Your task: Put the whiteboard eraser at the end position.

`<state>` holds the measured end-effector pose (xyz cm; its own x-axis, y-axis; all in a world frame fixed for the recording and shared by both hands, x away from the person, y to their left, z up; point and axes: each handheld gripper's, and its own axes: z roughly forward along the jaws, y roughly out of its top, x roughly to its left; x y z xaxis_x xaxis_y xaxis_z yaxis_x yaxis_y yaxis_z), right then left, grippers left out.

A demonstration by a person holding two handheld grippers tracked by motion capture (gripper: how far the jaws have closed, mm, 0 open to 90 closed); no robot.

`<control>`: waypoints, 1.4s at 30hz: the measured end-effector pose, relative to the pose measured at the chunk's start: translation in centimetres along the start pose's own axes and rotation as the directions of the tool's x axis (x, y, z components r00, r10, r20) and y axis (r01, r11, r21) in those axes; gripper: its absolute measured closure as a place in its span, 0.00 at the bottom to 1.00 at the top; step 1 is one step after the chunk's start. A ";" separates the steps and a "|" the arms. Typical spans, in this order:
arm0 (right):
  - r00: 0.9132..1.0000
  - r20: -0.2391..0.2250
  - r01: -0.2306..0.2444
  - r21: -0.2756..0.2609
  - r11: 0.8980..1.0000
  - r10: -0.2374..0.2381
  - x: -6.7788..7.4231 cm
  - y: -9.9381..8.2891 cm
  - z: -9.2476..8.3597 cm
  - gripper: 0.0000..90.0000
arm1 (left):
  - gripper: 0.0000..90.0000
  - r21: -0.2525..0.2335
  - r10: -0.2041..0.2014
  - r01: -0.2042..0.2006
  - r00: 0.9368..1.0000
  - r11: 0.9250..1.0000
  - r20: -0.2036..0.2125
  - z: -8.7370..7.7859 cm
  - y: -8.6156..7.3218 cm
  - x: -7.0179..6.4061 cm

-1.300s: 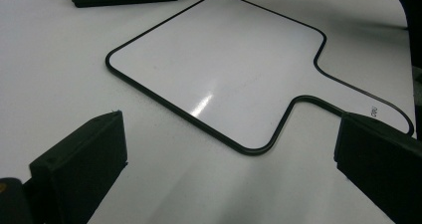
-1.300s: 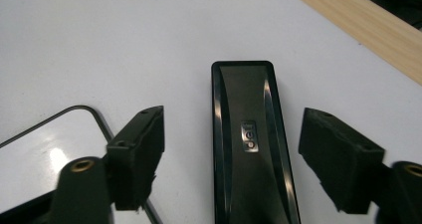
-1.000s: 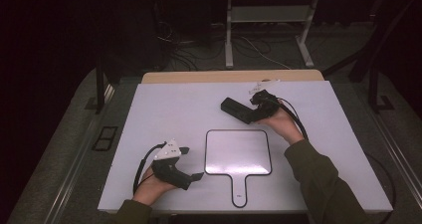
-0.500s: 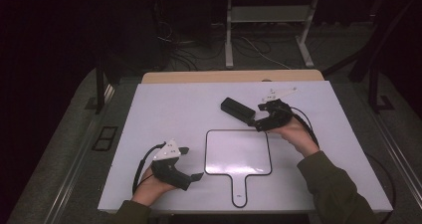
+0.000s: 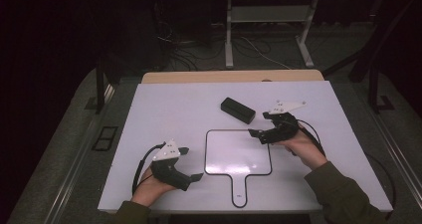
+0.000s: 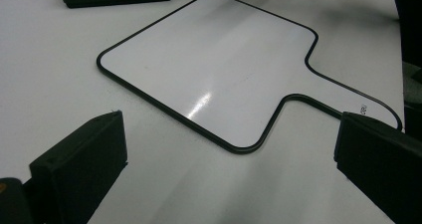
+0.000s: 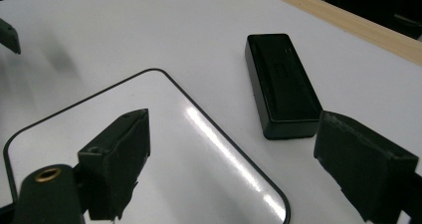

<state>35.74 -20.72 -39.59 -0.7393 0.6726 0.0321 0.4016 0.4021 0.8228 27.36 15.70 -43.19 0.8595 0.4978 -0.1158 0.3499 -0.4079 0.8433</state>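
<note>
A black rectangular block (image 5: pixel 238 109) (image 7: pixel 281 84) lies flat on the white table (image 5: pixel 164 114), just beyond a white paddle-shaped board with a black rim (image 5: pixel 239 152) (image 6: pixel 209 69) (image 7: pixel 149 149). My right gripper (image 5: pixel 260 124) (image 7: pixel 234 129) hovers at the board's far right corner, short of the block. Its jaws have just been opening and nothing is between them. My left gripper (image 5: pixel 191 163) (image 6: pixel 229 134) rests open on the table left of the board, with its jaws pointing at the board's near left corner.
The board's handle (image 5: pixel 240 189) points toward the near table edge. A bare wooden strip (image 5: pixel 229 76) runs along the table's far edge. Beyond it, on the dark floor, are cables and a metal stand (image 5: pixel 268 35).
My right gripper has drawn back from the black block toward the near side, and now hangs by the board's far right corner. The block stays where it lay. The left gripper has not moved.
</note>
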 end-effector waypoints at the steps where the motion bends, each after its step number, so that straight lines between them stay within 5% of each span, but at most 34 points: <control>1: 1.000 0.002 0.005 -0.004 1.000 -0.005 0.1 -0.2 -0.1 0.15 | 0.00 -0.002 -0.001 0.001 1.000 1.000 0.000 0.0 0.0 0.0; 16: 1.000 0.009 0.003 -0.033 0.999 -0.003 1.3 -3.6 -2.0 0.14 | 0.00 -0.004 -0.004 0.004 1.000 1.000 0.008 -0.1 0.0 0.0; 28: 0.999 0.012 -0.043 -0.066 0.997 0.044 1.8 -6.4 -4.3 0.14 | 0.00 -0.009 -0.001 0.001 1.000 1.000 0.004 -0.2 0.1 0.0; 42: 0.996 0.037 -0.077 -0.041 0.996 0.079 1.8 -9.6 -6.4 0.14 | 0.00 -0.003 0.001 -0.001 1.000 1.000 0.001 -0.3 0.1 0.0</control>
<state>27.09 -27.28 -43.80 -0.6852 0.7244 0.0759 0.4347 0.3231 0.8406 27.26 15.91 -42.94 0.8602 0.4968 -0.1152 0.3478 -0.4062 0.8450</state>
